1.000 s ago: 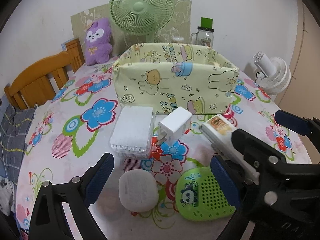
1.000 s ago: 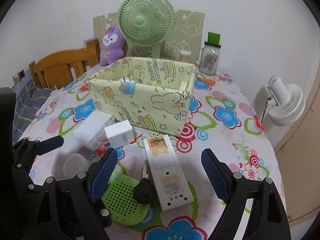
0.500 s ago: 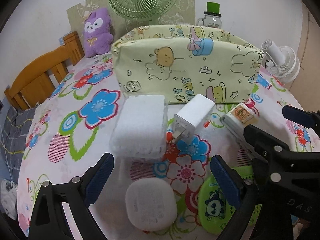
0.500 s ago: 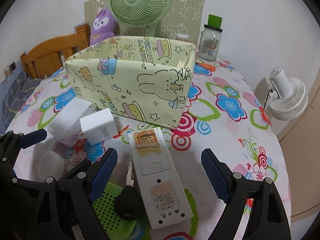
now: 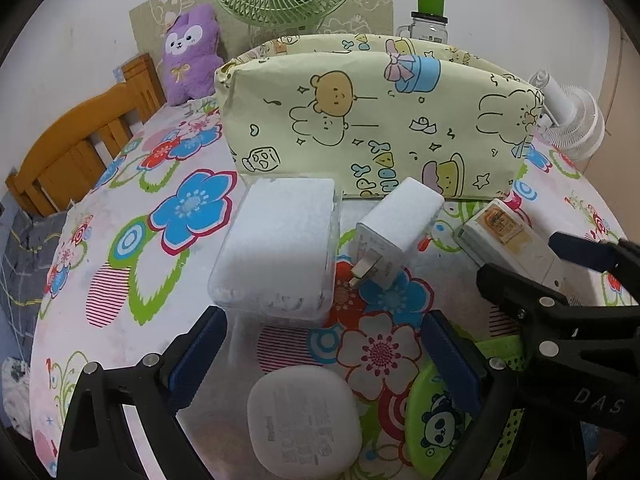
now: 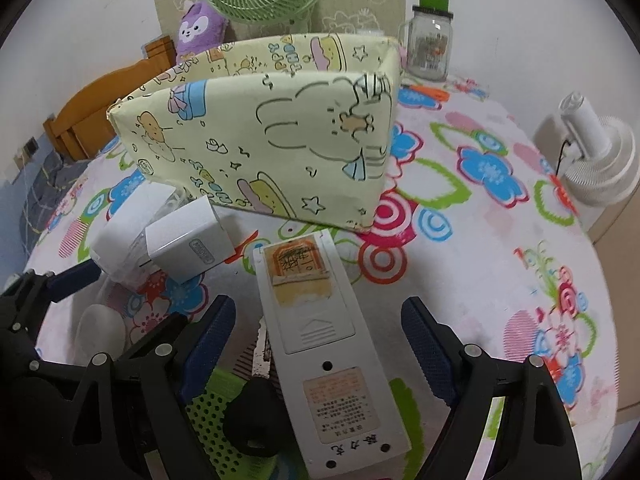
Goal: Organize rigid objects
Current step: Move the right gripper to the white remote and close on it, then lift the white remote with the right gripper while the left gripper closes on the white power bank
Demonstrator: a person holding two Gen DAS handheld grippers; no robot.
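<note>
Right gripper (image 6: 318,344) closes, empty, astride the remote (image 6: 320,344); left gripper (image 5: 322,354) gapes, empty. Risk: remote pivots, striking the plug (image 6: 188,240).

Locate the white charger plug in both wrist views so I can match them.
Left wrist: white charger plug right of centre, prongs toward the camera.
Right wrist: left of centre, beside the long white remote.
Shared landmark: yellow cartoon-print box directly behind it.

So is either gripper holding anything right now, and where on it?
Nothing is held. The right gripper straddles the remote, jaws closing, pads not touching. The left gripper is open over the table.
</note>
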